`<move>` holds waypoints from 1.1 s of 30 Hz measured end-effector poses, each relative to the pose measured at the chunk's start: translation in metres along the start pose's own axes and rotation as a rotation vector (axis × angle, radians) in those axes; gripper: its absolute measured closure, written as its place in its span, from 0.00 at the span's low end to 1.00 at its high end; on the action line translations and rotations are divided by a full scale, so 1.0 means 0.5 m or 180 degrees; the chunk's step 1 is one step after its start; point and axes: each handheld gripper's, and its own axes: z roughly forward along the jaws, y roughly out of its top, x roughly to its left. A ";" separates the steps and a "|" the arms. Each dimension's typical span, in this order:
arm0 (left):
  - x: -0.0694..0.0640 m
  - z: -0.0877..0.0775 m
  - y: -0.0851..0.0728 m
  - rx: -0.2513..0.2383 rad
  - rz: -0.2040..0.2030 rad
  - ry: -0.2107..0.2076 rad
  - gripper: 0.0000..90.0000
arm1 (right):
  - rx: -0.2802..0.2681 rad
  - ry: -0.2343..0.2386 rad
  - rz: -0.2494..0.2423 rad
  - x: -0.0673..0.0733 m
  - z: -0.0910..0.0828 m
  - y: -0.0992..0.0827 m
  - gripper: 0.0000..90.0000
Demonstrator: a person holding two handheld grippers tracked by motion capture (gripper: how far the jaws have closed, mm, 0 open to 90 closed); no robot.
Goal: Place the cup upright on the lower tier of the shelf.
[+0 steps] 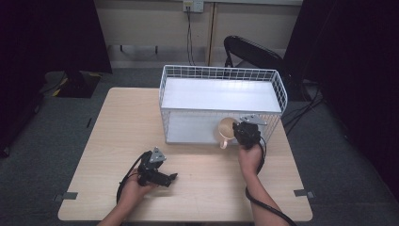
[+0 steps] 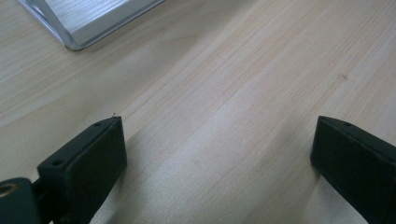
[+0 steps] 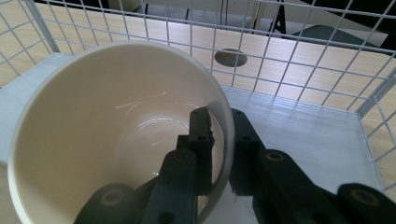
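We hold the cup (image 3: 116,135) by its rim in the right gripper (image 3: 219,140) — at the rack's (image 1: 221,73) lower shelf mouth, the shelf lying just beyond. Left gripper (image 2: 215,149) open, idle, near-left.

Cup (image 3: 116,130) base cut off below

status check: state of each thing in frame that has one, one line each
cup: empty, clamped by its rim, held at the front of the lower shelf
right gripper: shut on the cup wall, one jaw inside, one outside
left gripper: open, jaws wide apart, nothing between them, low over the table
wire rack: upright on the table, upper shelf bare
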 end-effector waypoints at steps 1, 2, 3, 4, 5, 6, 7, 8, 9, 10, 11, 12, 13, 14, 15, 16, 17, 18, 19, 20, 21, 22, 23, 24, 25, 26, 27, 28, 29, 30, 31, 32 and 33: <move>0.000 0.000 0.000 -0.0001 0.0001 -0.0003 0.03 | -0.0001 0.0000 0.0012 -0.001 0.001 0.000 0.92; 0.000 0.000 0.000 0.0000 0.0001 0.0001 0.03 | -0.0014 -0.0001 0.0025 -0.002 0.003 0.000 0.92; 0.000 0.000 0.000 -0.0001 -0.0001 -0.0004 0.03 | -0.0022 -0.0004 0.0041 -0.002 0.005 0.000 0.92; 0.000 0.000 0.000 0.0000 0.0000 0.0000 0.03 | -0.0024 0.0004 0.0063 -0.001 0.006 0.000 0.92; 0.000 0.000 0.000 0.0000 0.0001 0.0000 0.03 | -0.0030 0.0008 0.0081 -0.001 0.006 -0.001 0.92; 0.000 0.000 0.000 -0.0001 -0.0001 -0.0004 0.03 | -0.0036 0.0018 0.0098 0.000 0.007 -0.002 0.91; 0.000 0.000 0.000 -0.0001 -0.0001 0.0000 0.03 | -0.0038 0.0040 0.0121 0.000 0.008 -0.002 0.91; 0.000 0.000 0.000 -0.0001 0.0001 -0.0003 0.03 | -0.0044 0.0048 0.0140 0.000 0.008 -0.003 0.91; 0.000 0.000 0.000 0.0000 -0.0001 -0.0003 0.03 | -0.0057 0.0049 0.0158 0.000 0.008 -0.003 0.90; 0.000 0.000 0.000 -0.0001 -0.0001 -0.0003 0.03 | -0.0074 0.0064 0.0179 -0.001 0.007 -0.003 0.90; 0.000 0.000 0.000 -0.0001 -0.0001 -0.0003 0.03 | -0.0093 0.0065 0.0189 -0.001 0.006 -0.002 0.89; 0.000 0.000 0.000 0.0000 0.0001 0.0000 0.03 | -0.0107 0.0067 0.0205 -0.002 0.005 -0.002 0.87; 0.000 0.000 0.000 0.0000 0.0000 0.0002 0.03 | -0.0108 0.0082 0.0230 -0.002 0.004 0.001 0.84; 0.000 0.000 0.000 -0.0001 0.0000 -0.0002 0.03 | -0.0114 0.0079 0.0242 -0.002 0.003 0.002 0.82; 0.000 0.000 0.000 0.0000 0.0000 0.0000 0.03 | -0.0152 0.0092 0.0251 -0.002 0.001 0.005 0.81; 0.000 0.000 0.000 0.0000 0.0000 0.0001 0.03 | -0.0164 0.0091 0.0258 -0.002 0.000 0.008 0.79; 0.000 0.000 0.000 0.0000 0.0000 -0.0003 0.03 | -0.0167 0.0101 0.0270 -0.001 -0.001 0.010 0.77; 0.000 0.000 0.000 0.0000 0.0000 0.0000 0.03 | -0.0175 0.0095 0.0272 0.000 -0.001 0.012 0.72; 0.000 0.000 0.000 0.0000 -0.0001 0.0000 0.03 | -0.0186 0.0100 0.0271 -0.001 -0.001 0.013 0.70; 0.000 0.000 0.000 0.0001 0.0000 0.0000 0.03 | -0.0178 0.0106 0.0296 -0.001 -0.002 0.013 0.70; 0.000 0.000 0.000 -0.0001 0.0001 -0.0003 0.03 | -0.0192 0.0125 0.0312 -0.002 -0.002 0.013 0.67; 0.000 0.000 0.000 0.0000 0.0001 -0.0003 0.03 | -0.0191 0.0133 0.0334 -0.003 -0.005 0.012 0.64; 0.000 0.000 0.000 0.0000 -0.0001 0.0000 0.03 | -0.0205 0.0156 0.0349 -0.005 -0.007 0.012 0.63; 0.000 0.000 0.000 0.0000 0.0000 0.0000 0.03 | -0.0204 0.0183 0.0355 -0.006 -0.009 0.011 0.61; 0.000 0.000 0.000 0.0000 0.0000 0.0000 0.03 | -0.0193 0.0202 0.0365 -0.007 -0.013 0.012 0.59; 0.000 0.000 0.000 0.0000 0.0001 0.0000 0.03 | -0.0193 0.0226 0.0355 -0.008 -0.017 0.012 0.59; 0.000 0.000 0.000 0.0000 0.0000 0.0000 0.03 | -0.0210 0.0242 0.0331 -0.009 -0.021 0.014 0.57; 0.000 0.000 0.000 0.0000 0.0001 0.0001 0.03 | -0.0215 0.0253 0.0309 -0.009 -0.026 0.015 0.56; 0.000 0.000 0.000 0.0000 0.0000 0.0001 0.03 | -0.0218 0.0264 0.0307 -0.010 -0.030 0.016 0.53; 0.000 0.000 0.000 0.0000 0.0000 0.0000 0.03 | -0.0219 0.0287 0.0319 -0.012 -0.036 0.019 0.51; 0.000 0.000 0.000 0.0000 0.0000 0.0000 0.03 | -0.0217 0.0322 0.0332 -0.014 -0.041 0.020 0.49; 0.000 0.000 0.000 -0.0001 0.0001 -0.0003 0.03 | -0.0204 0.0346 0.0337 -0.015 -0.046 0.022 0.48; 0.000 0.000 0.000 -0.0001 0.0000 -0.0003 0.03 | -0.0196 0.0370 0.0329 -0.014 -0.051 0.024 0.46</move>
